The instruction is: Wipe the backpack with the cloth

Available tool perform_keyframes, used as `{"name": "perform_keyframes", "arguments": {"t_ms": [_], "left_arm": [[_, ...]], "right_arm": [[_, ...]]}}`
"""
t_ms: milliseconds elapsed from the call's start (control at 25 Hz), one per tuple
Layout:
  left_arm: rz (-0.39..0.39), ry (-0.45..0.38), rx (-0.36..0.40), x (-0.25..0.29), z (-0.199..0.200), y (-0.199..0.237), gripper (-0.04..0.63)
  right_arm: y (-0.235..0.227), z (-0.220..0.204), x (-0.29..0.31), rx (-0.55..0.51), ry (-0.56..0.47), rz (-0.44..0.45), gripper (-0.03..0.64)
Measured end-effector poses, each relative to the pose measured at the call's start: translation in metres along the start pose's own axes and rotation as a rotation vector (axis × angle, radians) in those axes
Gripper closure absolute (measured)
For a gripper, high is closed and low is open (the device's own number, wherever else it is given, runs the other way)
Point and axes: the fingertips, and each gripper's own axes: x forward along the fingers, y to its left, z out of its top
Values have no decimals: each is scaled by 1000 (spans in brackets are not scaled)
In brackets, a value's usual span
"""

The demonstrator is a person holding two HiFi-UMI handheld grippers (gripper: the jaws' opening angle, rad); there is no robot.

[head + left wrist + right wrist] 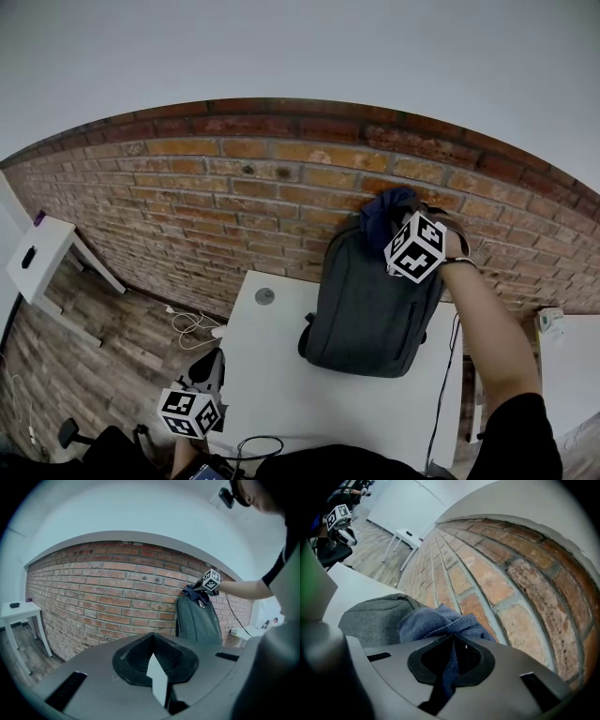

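A dark grey backpack point(370, 309) stands upright at the far right of the white tabletop point(281, 394), its back against the brick wall point(187, 206). The right gripper point(405, 225) is at the backpack's top, its jaws clenched on a blue cloth point(382, 211) that lies bunched over the top of the bag and touches the bricks. In the right gripper view a fold of the cloth point(440, 623) runs down between the closed jaws. The left gripper point(212, 364) hangs off the tabletop's near left corner, well apart from the backpack, jaws pressed together with nothing between them. A small round grey disc point(264, 296) sits near the far left corner.
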Motion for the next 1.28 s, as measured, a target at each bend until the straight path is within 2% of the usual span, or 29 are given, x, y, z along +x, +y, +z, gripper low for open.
{"name": "perform_keyframes", "arguments": {"t_ms": [360, 640, 840, 1280], "left_arm": [[34, -1, -18, -10, -5, 12, 598], [66, 2, -29, -21, -9, 22, 598], [70, 4, -35, -22, -12, 23, 598], [-2, 0, 7, -2, 1, -3, 598]], "right_arm": [[39, 59, 20, -42, -90, 89, 606], [64, 85, 36, -37, -107, 134, 606], [59, 77, 30, -73, -92, 102, 606], [25, 20, -2, 12, -49, 42, 606]]}}
